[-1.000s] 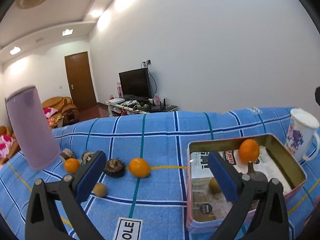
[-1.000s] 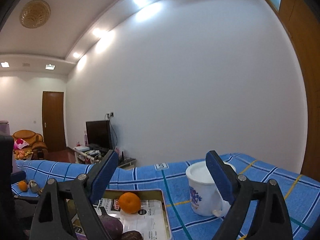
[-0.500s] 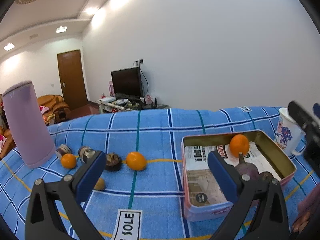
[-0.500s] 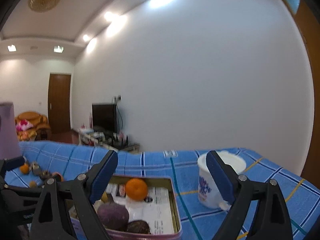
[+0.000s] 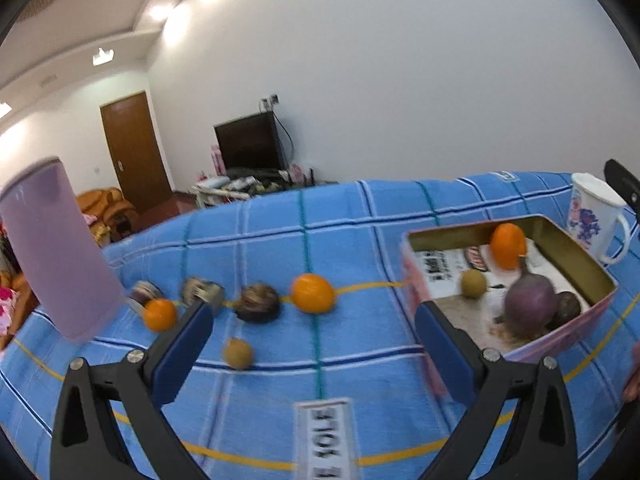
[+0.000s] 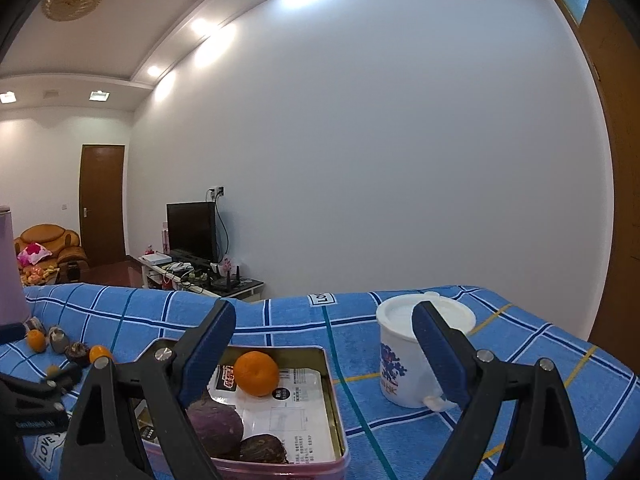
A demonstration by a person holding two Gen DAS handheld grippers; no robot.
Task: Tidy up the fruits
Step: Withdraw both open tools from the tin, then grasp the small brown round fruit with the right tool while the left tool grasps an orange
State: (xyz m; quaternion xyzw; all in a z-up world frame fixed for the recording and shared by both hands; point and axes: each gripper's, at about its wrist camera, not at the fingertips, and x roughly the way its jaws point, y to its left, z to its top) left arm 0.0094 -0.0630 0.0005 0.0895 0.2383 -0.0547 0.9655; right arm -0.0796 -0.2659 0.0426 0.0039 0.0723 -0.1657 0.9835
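Observation:
On the blue checked cloth lie loose fruits in a row: an orange (image 5: 312,293), a dark round fruit (image 5: 257,303), a smaller orange (image 5: 160,314) and a little yellow-brown fruit (image 5: 238,353). My left gripper (image 5: 312,332) hovers open just in front of them, with nothing between its fingers. To the right a pink tin box (image 5: 448,238) holds an orange (image 6: 256,372), a purple fruit (image 6: 216,426), a dark fruit (image 6: 262,450) and a small yellow-green fruit (image 5: 474,284). My right gripper (image 6: 324,320) stands open and empty above the tin's near side.
A white mug with blue print (image 6: 404,360) stands right of the tin. A tall lilac cup (image 5: 60,248) stands at the left end of the fruit row, with two small dark items (image 5: 200,290) beside it. A white "LOVE" label (image 5: 324,436) lies near the front.
The left view has shifted and rolled, and the loose fruits now sit nearer its fingers. The right view has tipped down, showing more of the tin. Both grippers stayed open.

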